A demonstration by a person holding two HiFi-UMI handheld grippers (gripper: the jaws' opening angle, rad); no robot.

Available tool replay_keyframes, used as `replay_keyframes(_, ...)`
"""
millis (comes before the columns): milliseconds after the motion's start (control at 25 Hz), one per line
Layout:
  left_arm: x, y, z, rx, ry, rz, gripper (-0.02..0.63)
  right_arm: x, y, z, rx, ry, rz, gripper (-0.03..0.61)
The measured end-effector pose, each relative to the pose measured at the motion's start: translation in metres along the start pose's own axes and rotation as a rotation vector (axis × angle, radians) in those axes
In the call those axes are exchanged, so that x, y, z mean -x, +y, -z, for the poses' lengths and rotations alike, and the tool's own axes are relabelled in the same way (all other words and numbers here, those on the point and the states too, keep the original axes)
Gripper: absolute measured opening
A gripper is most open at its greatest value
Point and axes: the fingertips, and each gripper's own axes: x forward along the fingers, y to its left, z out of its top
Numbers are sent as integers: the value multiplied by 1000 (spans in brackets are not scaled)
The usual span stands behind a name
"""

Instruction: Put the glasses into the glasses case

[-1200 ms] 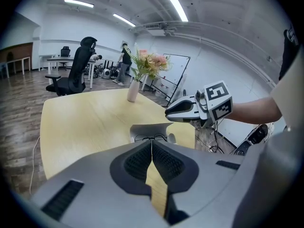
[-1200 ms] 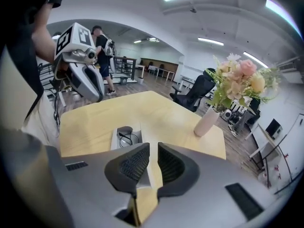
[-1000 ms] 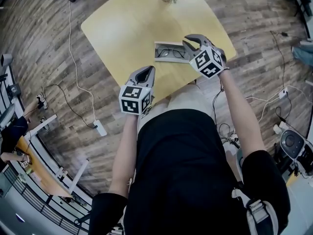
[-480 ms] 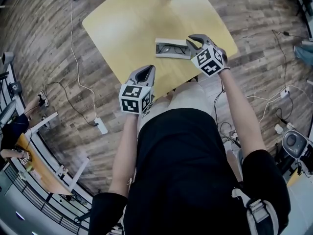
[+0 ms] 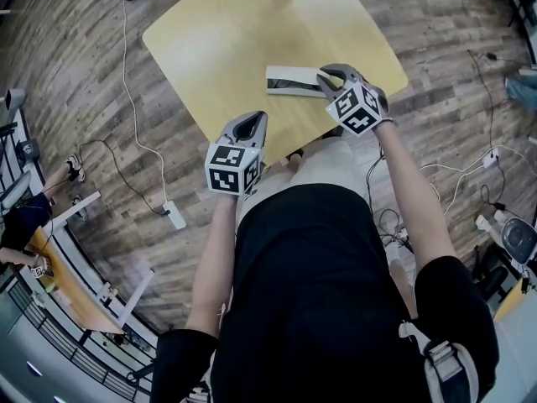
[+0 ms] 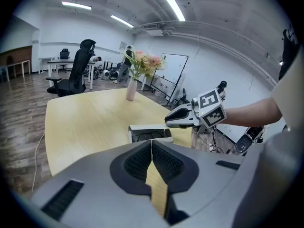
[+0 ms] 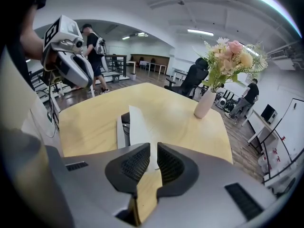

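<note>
The glasses [image 6: 148, 135] lie in the glasses case [image 7: 120, 132]. Your right gripper [image 5: 322, 74] clamps the half-lowered lid [image 7: 140, 122]. Your left gripper [image 6: 152, 146] hangs empty, jaws together. Only closing is left.

wht glasses case [image 5: 289, 81], yel table [image 5: 222, 40]

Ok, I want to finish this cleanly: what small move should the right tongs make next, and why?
Probably lower the lid down onto the case: the right tongs pinch its edge, it hangs half-shut, and the glasses already lie inside.
</note>
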Motion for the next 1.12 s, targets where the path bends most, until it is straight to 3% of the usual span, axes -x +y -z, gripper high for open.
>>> replay_keyframes(680,9,-25,17,51,-6,-89,23,10,26,12,55,-38,-98,61)
replay_keyframes(1120,14,-82,14,99,-65,-161,23,64,35,16,138,-101,-164,51)
